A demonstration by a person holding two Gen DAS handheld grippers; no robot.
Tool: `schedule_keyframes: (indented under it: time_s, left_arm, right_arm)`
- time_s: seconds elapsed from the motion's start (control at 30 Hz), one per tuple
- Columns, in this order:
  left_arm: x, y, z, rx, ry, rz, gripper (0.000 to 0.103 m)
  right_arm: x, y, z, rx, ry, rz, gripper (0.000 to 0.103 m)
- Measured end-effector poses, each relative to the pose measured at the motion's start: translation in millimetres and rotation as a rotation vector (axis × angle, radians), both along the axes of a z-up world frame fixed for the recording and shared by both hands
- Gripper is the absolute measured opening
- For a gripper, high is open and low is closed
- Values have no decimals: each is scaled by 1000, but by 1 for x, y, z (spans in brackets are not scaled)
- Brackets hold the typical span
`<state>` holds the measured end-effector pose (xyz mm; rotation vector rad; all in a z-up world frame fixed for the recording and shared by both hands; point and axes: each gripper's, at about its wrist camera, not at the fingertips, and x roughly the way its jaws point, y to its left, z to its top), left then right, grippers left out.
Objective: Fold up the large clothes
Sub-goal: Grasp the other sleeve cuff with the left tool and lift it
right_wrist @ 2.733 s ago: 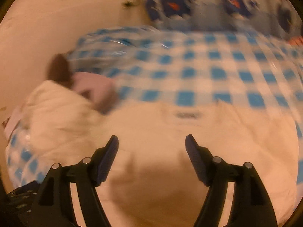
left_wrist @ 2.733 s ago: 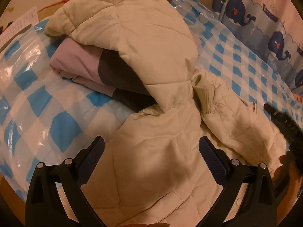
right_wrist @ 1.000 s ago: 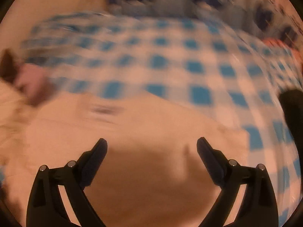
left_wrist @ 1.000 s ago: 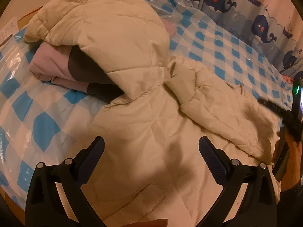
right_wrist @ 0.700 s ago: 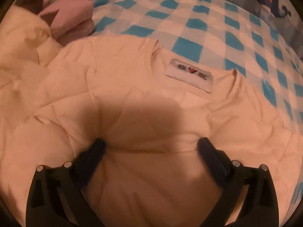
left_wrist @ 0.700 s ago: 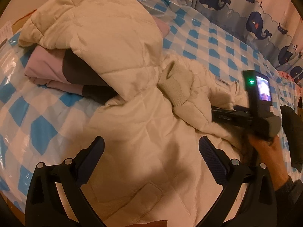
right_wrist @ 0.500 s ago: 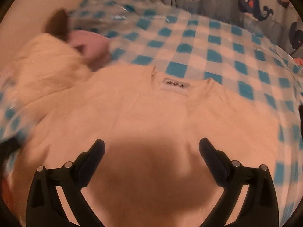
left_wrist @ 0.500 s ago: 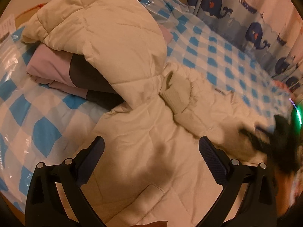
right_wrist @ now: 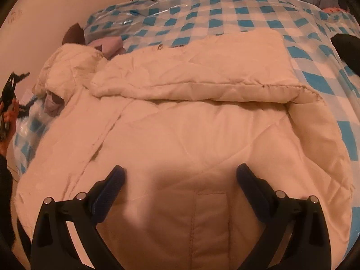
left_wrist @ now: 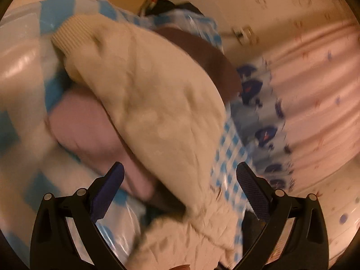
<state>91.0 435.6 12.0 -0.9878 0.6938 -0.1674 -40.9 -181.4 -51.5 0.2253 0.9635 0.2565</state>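
Jacket [right_wrist: 180, 135] beneath open right claw [right_wrist: 180, 180]

Black tool [right_wrist: 180, 177] (blue textured pads [right_wrist: 107, 190])

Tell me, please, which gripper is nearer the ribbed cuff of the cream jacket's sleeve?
Left. The left gripper faces the sleeve with the ribbed cuff; the right gripper hovers over the jacket's body.

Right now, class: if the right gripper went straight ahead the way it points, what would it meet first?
Most likely the cream jacket. The right gripper is open and the quilted body fills the space between and ahead of its fingers. The folded-over flap lies farther on. How close the fabric is cannot be told.
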Motion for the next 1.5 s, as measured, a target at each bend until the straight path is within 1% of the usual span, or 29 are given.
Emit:
schedule_keyframes:
  time_s: [0.03,0.13,0.27,0.47,0.53,0.6,0.63,0.7,0.73,0.77,0.8,0.83,0.87,0.9,0.93,1.0,1.03,1.1,1.13,1.2,1.23,1.33,1.43,1.5]
  left_arm:
    - [5,16,-6,-18,0,30,96]
    - [14,41,-16,-36,-5,96,96]
    - [29,68,-38,-132,-9,144,96]
    - [44,94,-45,-206,-34,220,96]
    - [52,96,-46,-211,-13,211,96]
    - [61,92,-49,-227,15,174,96]
    - [64,89,-49,-215,27,166,96]
    - [63,87,-44,-189,18,172,95]
    - [65,86,-41,-181,9,184,91]
    - [61,87,-39,-193,-25,197,86]
    - [60,88,-37,-195,-57,212,71]
    - [61,86,-31,-148,-49,217,43]
    - [62,84,-25,-98,-35,220,30]
    - [63,80,-19,-48,-19,219,24]
    - [62,75,-11,-2,-26,214,18]
    - [57,63,8,130,-34,216,15]
    - [54,50,23,228,-48,215,14]
    - [49,31,42,335,-78,203,13]
    - [46,16,57,403,-107,185,13]
    - [39,-9,79,497,-150,159,13]
    - [36,-23,91,542,-176,144,13]
    - [30,-64,122,646,-245,99,13]
    - [22,-108,149,719,-300,39,13]
    - [16,-134,159,744,-325,1,13]
  right_arm:
    - [-1,-2,-2,2,-1,0,96]
    - [0,-6,-5,32,0,-1,96]
    - [1,-7,-7,34,3,0,96]
    - [0,-7,-8,34,2,0,96]
    - [0,-7,-8,34,1,0,96]
    - [0,-8,-8,34,-1,0,96]
    - [0,-7,-8,34,0,0,96]
    - [0,-8,-8,34,-1,0,96]
    - [0,-8,-8,35,-2,1,96]
    - [0,-8,-8,36,-4,0,96]
    - [-1,-8,-8,38,-9,0,96]
    - [-1,-9,-6,42,-19,-2,96]
    - [-3,-10,-5,49,-35,-5,96]
    - [-5,-11,-2,55,-52,-10,96]
    - [-7,-11,1,52,-69,-22,96]
    - [-15,-12,17,32,-137,-48,96]
    - [-18,-12,24,25,-165,-55,96]
    - [-19,-14,42,-16,-229,-83,96]
    - [-14,-15,47,-46,-225,-91,96]
    - [2,-21,50,-108,-192,-117,96]
    - [8,-25,52,-117,-184,-125,96]
    - [27,-40,54,-172,-172,-158,96]
    - [37,-57,51,-172,-145,-169,96]
    - [37,-65,46,-159,-134,-164,96]
